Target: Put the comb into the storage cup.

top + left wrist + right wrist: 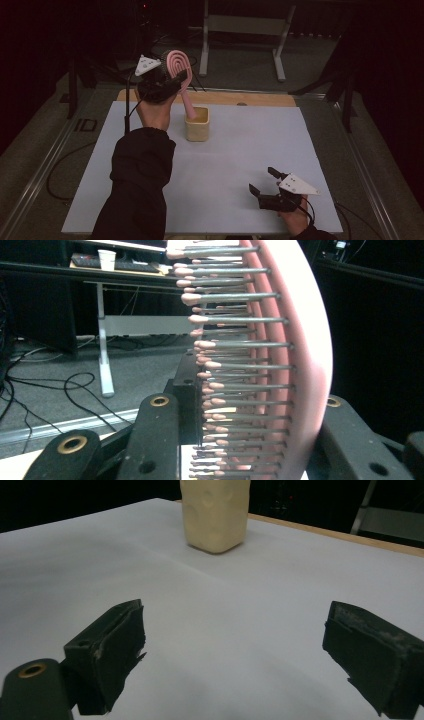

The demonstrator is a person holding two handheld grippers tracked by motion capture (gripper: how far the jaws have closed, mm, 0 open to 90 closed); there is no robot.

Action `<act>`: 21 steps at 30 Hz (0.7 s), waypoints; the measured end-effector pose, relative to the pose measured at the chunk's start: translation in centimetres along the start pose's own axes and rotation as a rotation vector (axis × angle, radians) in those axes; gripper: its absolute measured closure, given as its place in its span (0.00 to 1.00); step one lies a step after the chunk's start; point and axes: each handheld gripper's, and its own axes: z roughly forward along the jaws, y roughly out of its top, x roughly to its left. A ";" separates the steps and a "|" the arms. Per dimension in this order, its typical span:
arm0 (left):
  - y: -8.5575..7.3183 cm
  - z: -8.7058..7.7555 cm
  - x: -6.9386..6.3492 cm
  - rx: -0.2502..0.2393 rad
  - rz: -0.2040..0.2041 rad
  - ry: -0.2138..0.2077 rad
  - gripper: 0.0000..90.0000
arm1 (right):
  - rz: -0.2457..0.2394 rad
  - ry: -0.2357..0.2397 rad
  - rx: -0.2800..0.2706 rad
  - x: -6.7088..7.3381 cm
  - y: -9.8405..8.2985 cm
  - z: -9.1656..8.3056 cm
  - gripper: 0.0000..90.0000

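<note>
A pink hairbrush [176, 62] with metal bristles is held above the back left of the table, and my left gripper [175, 77] is shut on its head. Its handle slants down into a cream square cup [197, 127] standing on the white table cover [240, 160]. In the left gripper view the brush [300, 340] stands upright between the black jaws of the left gripper [252, 432], bristles facing left. My right gripper [262, 180] rests low near the front right corner, open with nothing between its jaws. From the right gripper [235, 650] the cup [215, 515] stands far ahead.
A wooden strip [260, 98] edges the table's back. Beyond it on the floor stands a grey metal frame [240, 30], with cables [75, 390] lying about. Dark stands flank both sides of the table.
</note>
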 end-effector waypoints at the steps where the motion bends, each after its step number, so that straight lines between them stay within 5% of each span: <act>1: 0.0 0.0 0.0 0.000 0.000 0.000 0.71 | 0.000 0.000 0.000 0.0 0.0 0.0 0.11; 21: -0.1 1.9 -0.2 0.021 0.011 0.021 0.71 | 0.001 0.004 -0.002 -0.2 0.0 0.0 0.11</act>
